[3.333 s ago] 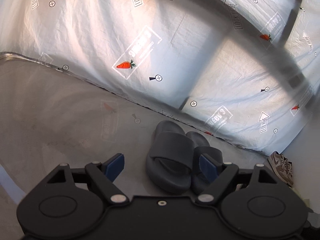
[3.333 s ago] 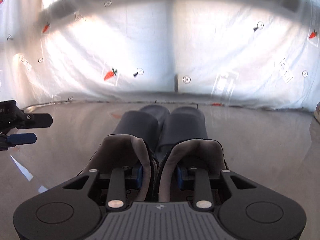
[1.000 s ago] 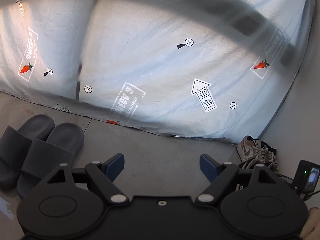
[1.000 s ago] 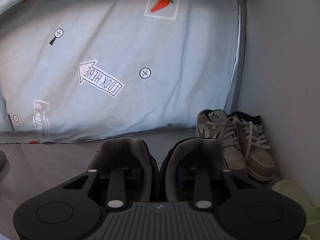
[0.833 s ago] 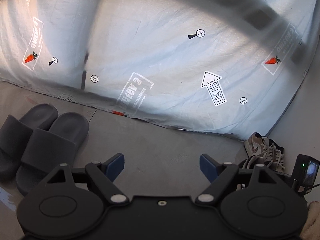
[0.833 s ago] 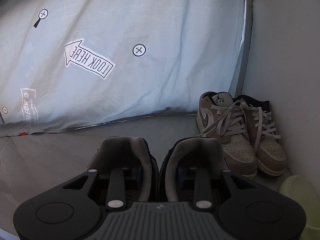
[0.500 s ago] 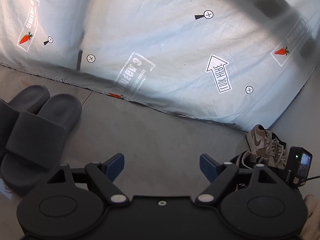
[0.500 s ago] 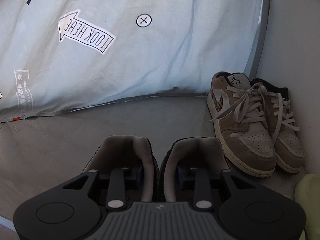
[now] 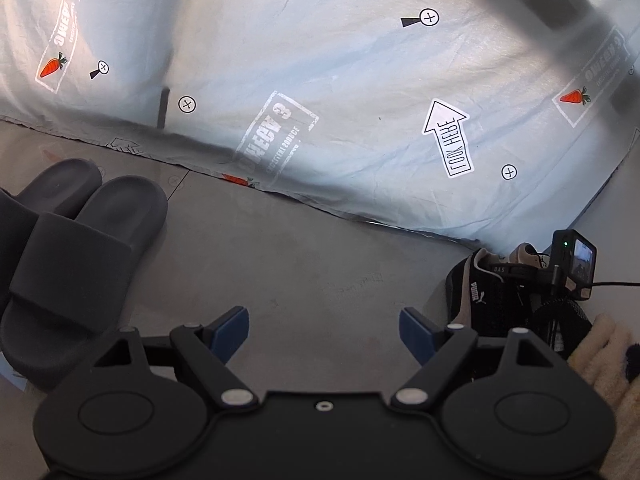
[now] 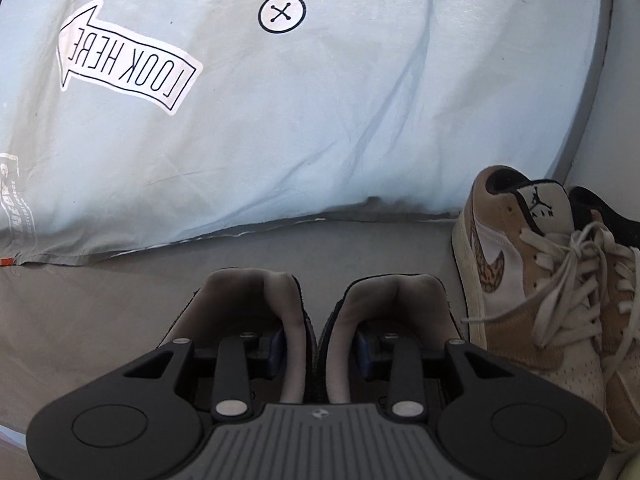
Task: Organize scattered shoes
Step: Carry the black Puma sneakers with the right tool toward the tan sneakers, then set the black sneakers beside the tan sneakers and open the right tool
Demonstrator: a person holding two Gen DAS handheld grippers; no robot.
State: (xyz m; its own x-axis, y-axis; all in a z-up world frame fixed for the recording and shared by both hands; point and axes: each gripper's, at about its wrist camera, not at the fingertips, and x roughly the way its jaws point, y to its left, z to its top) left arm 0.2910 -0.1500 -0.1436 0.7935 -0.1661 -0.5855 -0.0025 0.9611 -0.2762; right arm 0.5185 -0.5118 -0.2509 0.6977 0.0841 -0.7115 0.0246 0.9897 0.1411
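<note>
Dark grey rubber slides [image 9: 76, 256] sit paired on the floor at left; left gripper [image 9: 323, 330] hangs apart, empty. Right gripper [image 10: 320, 350] pinches the inner collars of the black suede sneakers [image 10: 320, 300] together, just beside the tan-and-white laced sneakers [image 10: 552, 292]. Risks: one collar slips free, or the pair bumps those tan sneakers.

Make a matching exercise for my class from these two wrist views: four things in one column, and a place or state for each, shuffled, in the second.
Things
1. black sneakers
2. dark grey slides
3. tan sneakers
4. left tool

Places or states
A. open, holding nothing
B. side by side on the floor at the far left of the left wrist view
C. pinched together by their inner collars in the right tool
D. laced, standing by the wall to the right of the held pair

Pairs: 1-C, 2-B, 3-D, 4-A
</note>
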